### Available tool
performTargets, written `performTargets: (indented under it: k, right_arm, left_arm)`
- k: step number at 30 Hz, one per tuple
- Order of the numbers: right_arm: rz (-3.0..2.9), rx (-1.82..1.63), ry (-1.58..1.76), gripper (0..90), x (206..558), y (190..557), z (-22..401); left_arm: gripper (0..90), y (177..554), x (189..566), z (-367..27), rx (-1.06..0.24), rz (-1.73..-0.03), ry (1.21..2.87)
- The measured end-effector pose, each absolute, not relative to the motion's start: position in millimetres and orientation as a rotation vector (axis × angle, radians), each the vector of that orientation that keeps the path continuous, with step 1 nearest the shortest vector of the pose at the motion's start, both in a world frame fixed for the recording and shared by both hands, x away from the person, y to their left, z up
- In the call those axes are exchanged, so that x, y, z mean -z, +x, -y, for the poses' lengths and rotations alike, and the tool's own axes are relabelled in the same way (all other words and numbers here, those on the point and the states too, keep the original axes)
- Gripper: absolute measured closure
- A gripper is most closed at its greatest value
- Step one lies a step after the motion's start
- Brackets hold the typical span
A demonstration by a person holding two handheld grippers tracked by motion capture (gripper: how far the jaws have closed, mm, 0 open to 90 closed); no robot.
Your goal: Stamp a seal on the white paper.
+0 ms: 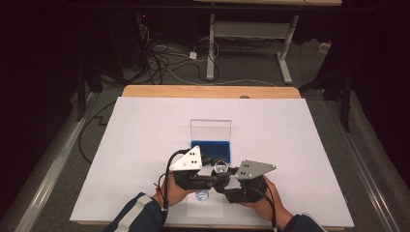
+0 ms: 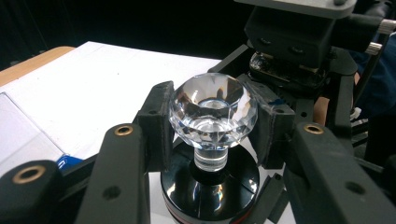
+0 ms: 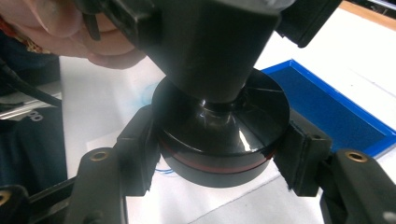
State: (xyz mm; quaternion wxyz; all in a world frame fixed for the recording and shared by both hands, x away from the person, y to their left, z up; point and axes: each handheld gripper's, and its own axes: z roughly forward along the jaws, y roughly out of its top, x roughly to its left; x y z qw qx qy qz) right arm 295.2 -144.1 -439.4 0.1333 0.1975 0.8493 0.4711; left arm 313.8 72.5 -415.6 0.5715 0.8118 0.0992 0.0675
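Just in front of the blue-lined box (image 1: 211, 151), the left gripper (image 2: 212, 123) clamps the crystal knob (image 2: 212, 116) and the right gripper (image 3: 217, 154) clamps its black base (image 3: 219, 140) — still joined, separation or boxing apparently left.

Recording lab or test studio, dimly lit. Wooden table (image 1: 208, 91) covered by a white sheet (image 1: 145, 145), set on grey carpet (image 1: 58, 169) between metal floor rails (image 1: 46, 159). Loose cables (image 1: 164, 63) and a white plug block (image 1: 193, 55) strewn across the floor behind. Height-adjustable desk frame (image 1: 251, 34) with white legs at the back; dark stands (image 1: 345, 96) and black surroundings at both sides. Fixed overhead viewpoint and bare, staged work surface typical of a data-collection bench rather than a home or shop.
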Motion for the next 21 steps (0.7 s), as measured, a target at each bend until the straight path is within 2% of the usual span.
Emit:
performTargets:
  k: [10,13,21]
  right_arm:
    - [-2.484,-1.372,0.574,38.7,440.6,296.1,143.9]
    - [-2.475,-1.384,0.574,38.6,439.3,296.4,145.3]
    - [-2.464,-1.383,0.57,38.4,436.3,295.7,146.3]
  left_arm:
    - [54.0,310.5,414.3,-69.0,-0.199,-0.211,1.93]
    - [54.0,316.6,415.2,-74.9,-0.131,-0.251,1.887]
    - [54.0,322.3,418.0,-81.0,-0.057,-0.282,1.843]
